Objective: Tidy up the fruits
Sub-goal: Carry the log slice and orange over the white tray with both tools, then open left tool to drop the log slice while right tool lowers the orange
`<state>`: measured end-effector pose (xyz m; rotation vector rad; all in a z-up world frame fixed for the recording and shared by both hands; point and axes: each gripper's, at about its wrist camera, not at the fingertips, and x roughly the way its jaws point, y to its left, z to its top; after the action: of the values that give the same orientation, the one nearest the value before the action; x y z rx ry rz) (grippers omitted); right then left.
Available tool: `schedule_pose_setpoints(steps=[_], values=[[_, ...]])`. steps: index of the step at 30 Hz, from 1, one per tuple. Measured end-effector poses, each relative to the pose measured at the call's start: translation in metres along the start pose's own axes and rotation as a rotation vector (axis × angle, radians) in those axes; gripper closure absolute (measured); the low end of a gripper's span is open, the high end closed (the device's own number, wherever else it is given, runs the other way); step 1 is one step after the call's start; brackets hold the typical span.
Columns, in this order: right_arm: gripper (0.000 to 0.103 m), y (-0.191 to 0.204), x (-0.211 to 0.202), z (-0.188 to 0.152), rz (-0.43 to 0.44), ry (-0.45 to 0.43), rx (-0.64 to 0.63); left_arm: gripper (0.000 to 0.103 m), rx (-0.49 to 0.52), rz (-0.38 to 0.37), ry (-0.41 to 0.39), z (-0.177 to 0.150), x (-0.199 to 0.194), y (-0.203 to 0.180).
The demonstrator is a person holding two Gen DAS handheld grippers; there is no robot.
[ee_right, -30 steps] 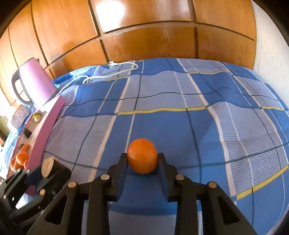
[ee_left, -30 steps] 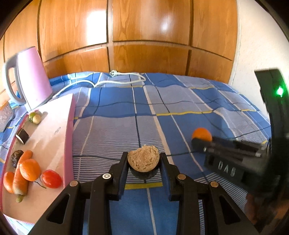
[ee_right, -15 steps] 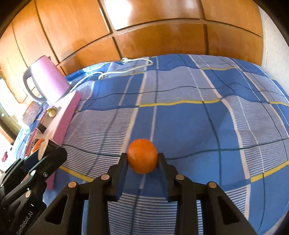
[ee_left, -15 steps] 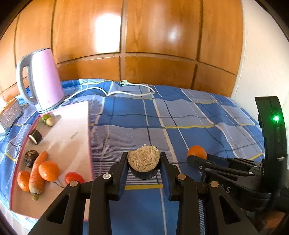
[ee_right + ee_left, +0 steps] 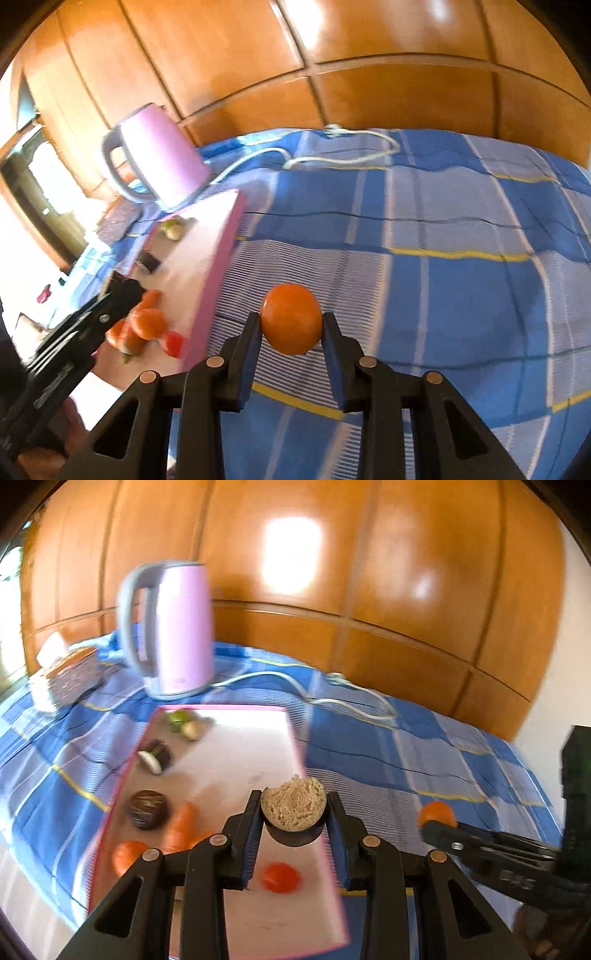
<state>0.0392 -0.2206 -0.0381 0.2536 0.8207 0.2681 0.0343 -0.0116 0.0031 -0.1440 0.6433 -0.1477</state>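
Two tools gripping: left (image 5: 294, 812) halved fruit (image 5: 294, 808), right (image 5: 291, 325) orange (image 5: 291, 318).

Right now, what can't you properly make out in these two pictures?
- Left view: the carrot and oranges on the pink tray, partly behind the left gripper and blurred.
- Right view: the tray's near end, behind the left gripper.
- Both views: the stack beside the kettle, too blurred to identify.

A bed under a blue checked blanket (image 5: 424, 753) carries a pink board (image 5: 258, 746) at nine o'clock, a pink kettle (image 5: 173, 627) at eleven, its white cord (image 5: 332, 698) toward twelve.
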Motion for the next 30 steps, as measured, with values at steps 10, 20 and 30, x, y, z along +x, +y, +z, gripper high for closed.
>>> schedule_pose_setpoints(steps=[10,20,30], values=[[0.070,0.061,0.027,0.025,0.125,0.049,-0.099,0.070,-0.093,0.066,0.015,0.024,0.021,0.057],[0.070,0.098,0.064,0.044,0.124,0.073,-0.147,0.069,-0.090,0.118,0.029,0.037,0.042,0.077],[0.068,0.102,0.094,0.032,0.104,0.121,-0.132,0.069,-0.092,0.146,0.046,0.027,0.046,0.077]])
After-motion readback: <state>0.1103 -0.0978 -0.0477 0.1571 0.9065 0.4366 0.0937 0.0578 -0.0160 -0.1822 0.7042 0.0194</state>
